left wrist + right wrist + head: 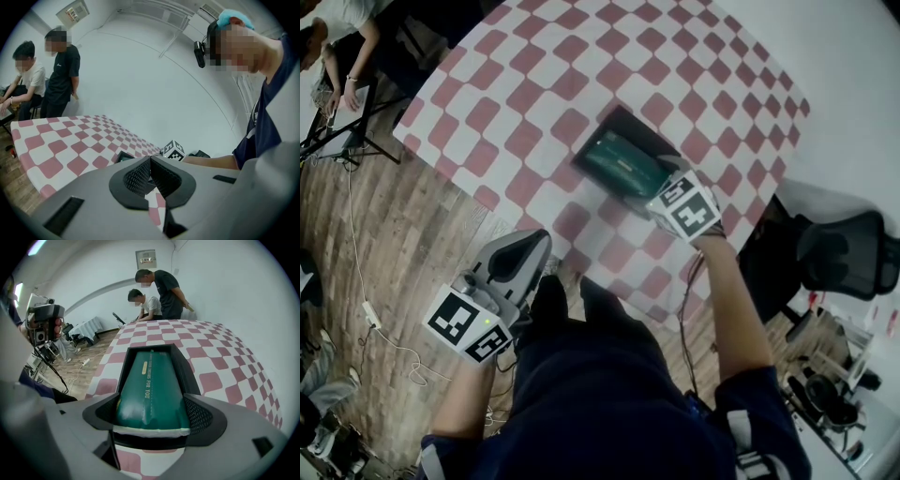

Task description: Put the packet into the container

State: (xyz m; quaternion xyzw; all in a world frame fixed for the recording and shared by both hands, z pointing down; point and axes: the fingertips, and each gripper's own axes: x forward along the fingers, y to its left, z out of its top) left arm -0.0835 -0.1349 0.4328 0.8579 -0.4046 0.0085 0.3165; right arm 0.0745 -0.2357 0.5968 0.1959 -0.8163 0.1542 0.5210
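Note:
A green packet (623, 164) lies lengthwise inside a black rectangular container (619, 117) on the pink-and-white checkered table. My right gripper (659, 183) is at the container's near end, its jaws closed against both sides of the packet (150, 380), whose white sealed edge shows between the pads. The container's wall (183, 366) frames the packet. My left gripper (536, 242) hangs off the table's near edge by the person's lap, jaws pressed together with nothing between them (150, 160). From there the container's corner (123, 156) shows beyond the jaws.
The table's near edge (609, 286) runs just in front of the person. A black office chair (839, 248) stands at the right. Cables lie on the wooden floor (384, 328) at the left. Two people (154, 298) are at the table's far end.

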